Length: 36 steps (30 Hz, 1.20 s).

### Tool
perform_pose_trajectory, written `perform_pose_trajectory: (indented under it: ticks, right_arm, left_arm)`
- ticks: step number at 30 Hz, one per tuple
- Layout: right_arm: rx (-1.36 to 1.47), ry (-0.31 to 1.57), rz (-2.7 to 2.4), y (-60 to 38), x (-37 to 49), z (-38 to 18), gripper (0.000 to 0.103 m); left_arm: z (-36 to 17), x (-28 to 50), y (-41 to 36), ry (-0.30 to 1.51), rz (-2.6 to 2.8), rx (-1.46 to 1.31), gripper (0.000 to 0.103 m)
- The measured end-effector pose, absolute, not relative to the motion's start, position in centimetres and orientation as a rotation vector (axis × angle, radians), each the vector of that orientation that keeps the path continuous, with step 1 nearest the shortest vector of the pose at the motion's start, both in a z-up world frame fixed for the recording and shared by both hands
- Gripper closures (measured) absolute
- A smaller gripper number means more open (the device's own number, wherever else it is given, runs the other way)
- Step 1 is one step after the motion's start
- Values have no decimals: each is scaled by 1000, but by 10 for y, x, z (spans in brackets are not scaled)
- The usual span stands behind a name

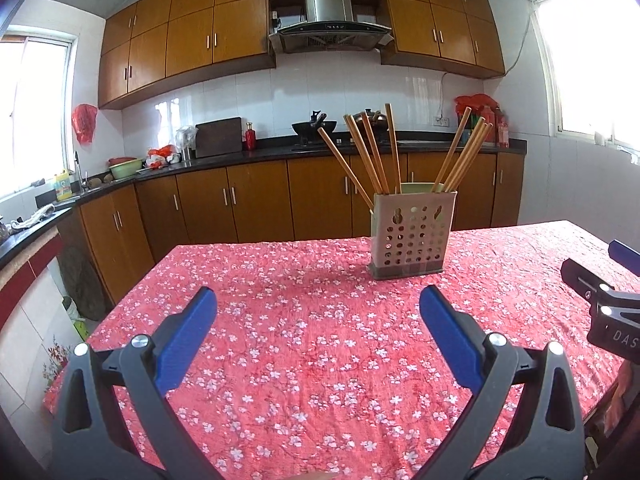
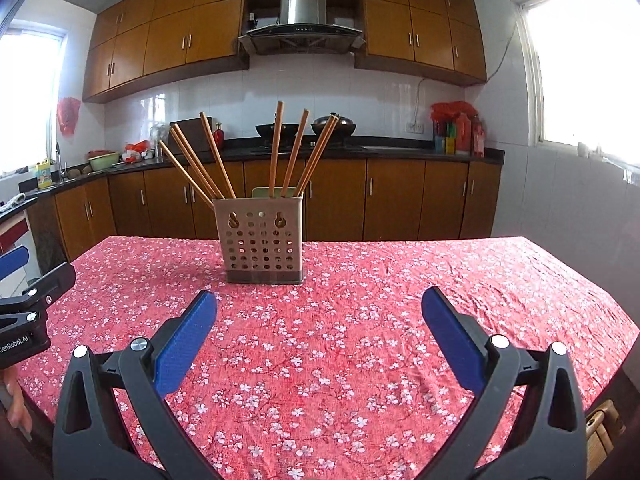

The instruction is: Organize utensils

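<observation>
Seemingly we are done: the chopsticks [image 2: 218, 160] all stand in the perforated holder [image 2: 260, 238] mid-table on the floral cloth [image 2: 360, 340], none loose. Our left gripper [image 1: 318, 304] and right gripper [image 2: 319, 306] hover spread wide, holding nothing.

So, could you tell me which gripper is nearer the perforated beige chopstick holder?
Right gripper, marginally: the perforated beige chopstick holder stands just ahead, slightly to its left. From the left gripper it sits ahead, off to the right.
</observation>
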State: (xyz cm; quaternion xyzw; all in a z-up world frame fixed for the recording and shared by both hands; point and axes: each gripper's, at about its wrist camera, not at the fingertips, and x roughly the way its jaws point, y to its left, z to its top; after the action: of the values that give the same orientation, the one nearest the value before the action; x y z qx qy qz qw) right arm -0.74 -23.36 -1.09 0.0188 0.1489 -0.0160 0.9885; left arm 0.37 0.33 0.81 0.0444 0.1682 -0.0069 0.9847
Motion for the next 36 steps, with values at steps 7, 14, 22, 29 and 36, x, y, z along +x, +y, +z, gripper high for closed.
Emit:
perform_pose_trajectory:
  ticks: [7,14,22,29,36]
  right_arm:
    - [50,310,-33,-235,-6,-13,2]
    - [57,319,-30,-237,-5,-15,2]
    - [60,325,-28,-237,-5,-17,2]
    - [61,326,-27,-237,-5,-17,2]
    - [62,327,-26,-237,-5,-17,2]
  left_arm:
    - [5,7,-1,355,-28,92,4]
    - [2,9,-5,369,-33,85,4]
    - [0,12,-6,381,-33,75,4]
    - [1,13,-5,379,-32,74,4]
    - [1,13,-7,379,-32,72,4]
